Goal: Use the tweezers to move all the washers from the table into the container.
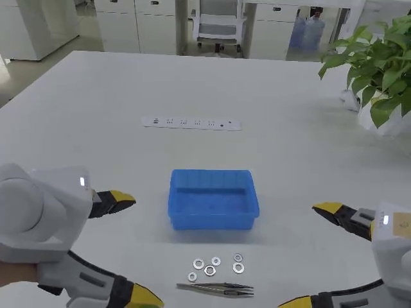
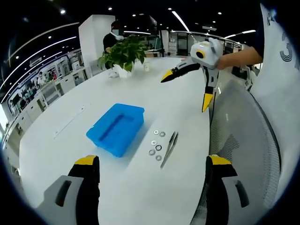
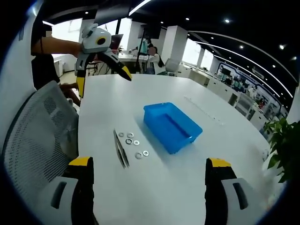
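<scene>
Steel washers [image 3: 136,142] — ahead of right tongs [image 3: 149,162]

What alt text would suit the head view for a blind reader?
A blue rectangular plastic container sits on a white table, with six small metal washers and slim metal tweezers lying before it. The left gripper and right gripper, yellow-tipped, flank it open.

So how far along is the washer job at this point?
Done: nothing yet. The blue container looks empty, and six washers lie on the table in front of it.
In hand: nothing. The left gripper and right gripper are both open, and the tweezers lie by the washers, untouched.
Left: pick up the tweezers and move every washer into the container.
</scene>
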`<move>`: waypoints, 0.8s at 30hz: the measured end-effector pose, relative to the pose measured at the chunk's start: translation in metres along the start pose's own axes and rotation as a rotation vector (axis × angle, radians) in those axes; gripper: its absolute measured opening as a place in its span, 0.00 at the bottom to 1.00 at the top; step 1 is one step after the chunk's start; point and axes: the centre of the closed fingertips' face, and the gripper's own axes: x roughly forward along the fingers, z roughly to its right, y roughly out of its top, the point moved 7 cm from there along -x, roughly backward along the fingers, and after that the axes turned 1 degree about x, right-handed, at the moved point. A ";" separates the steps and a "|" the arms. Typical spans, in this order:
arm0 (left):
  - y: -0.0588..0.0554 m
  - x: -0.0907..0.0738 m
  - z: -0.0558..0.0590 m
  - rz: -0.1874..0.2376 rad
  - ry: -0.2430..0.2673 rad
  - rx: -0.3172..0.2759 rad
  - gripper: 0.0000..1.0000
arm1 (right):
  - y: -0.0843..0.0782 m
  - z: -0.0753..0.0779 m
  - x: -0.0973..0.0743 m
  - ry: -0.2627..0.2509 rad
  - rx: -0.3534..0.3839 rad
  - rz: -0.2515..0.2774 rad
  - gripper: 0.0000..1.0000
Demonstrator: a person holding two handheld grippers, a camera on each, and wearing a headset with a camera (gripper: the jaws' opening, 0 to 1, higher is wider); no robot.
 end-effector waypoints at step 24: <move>-0.005 0.005 -0.003 -0.006 0.016 -0.012 0.99 | 0.003 0.012 0.004 -0.037 -0.016 -0.007 0.91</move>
